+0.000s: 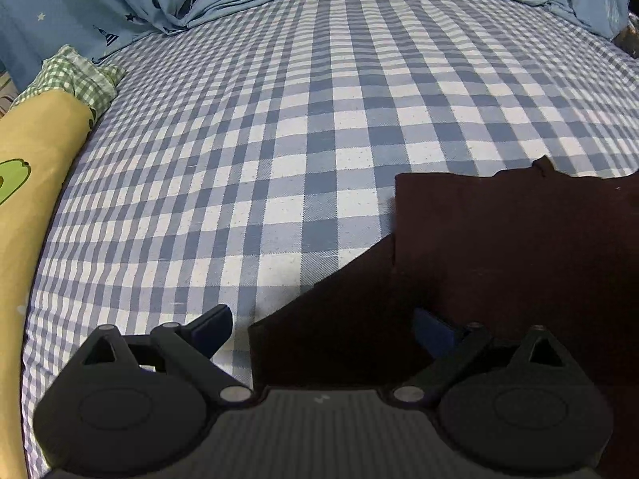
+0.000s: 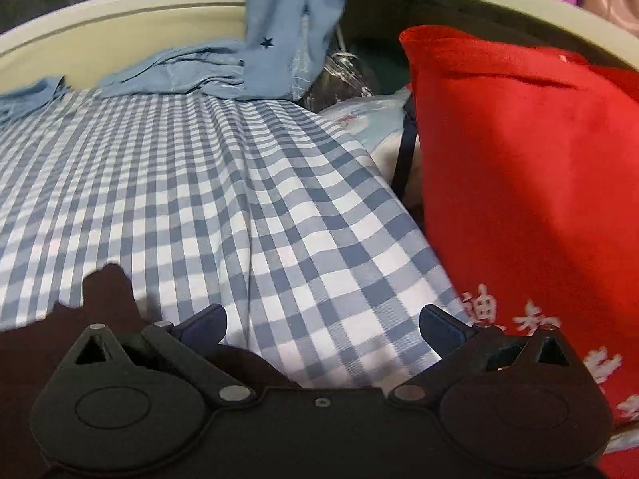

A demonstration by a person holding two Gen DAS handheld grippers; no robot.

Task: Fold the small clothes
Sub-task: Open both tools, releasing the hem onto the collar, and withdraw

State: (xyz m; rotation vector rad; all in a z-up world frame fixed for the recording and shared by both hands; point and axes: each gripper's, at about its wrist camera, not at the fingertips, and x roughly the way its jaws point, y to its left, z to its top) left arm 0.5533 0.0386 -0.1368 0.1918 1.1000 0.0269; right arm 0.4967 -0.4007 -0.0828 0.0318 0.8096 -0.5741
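A dark maroon garment (image 1: 499, 247) lies flat on the blue-and-white checked bedsheet (image 1: 279, 139), at the lower right of the left wrist view. My left gripper (image 1: 323, 327) is open, straddling the garment's left edge, with nothing between the fingers. In the right wrist view the same garment (image 2: 100, 303) shows at the lower left. My right gripper (image 2: 323, 323) is open and empty over the sheet (image 2: 199, 179), with its left finger (image 2: 203, 325) at the garment's edge.
A yellow pillow with a green checked cloth (image 1: 44, 131) lies at the left. Light blue star-print curtains (image 1: 100, 4) hang at the back. A red cushion with white characters (image 2: 531, 183) stands at the right, next to a white bed frame (image 2: 100, 28).
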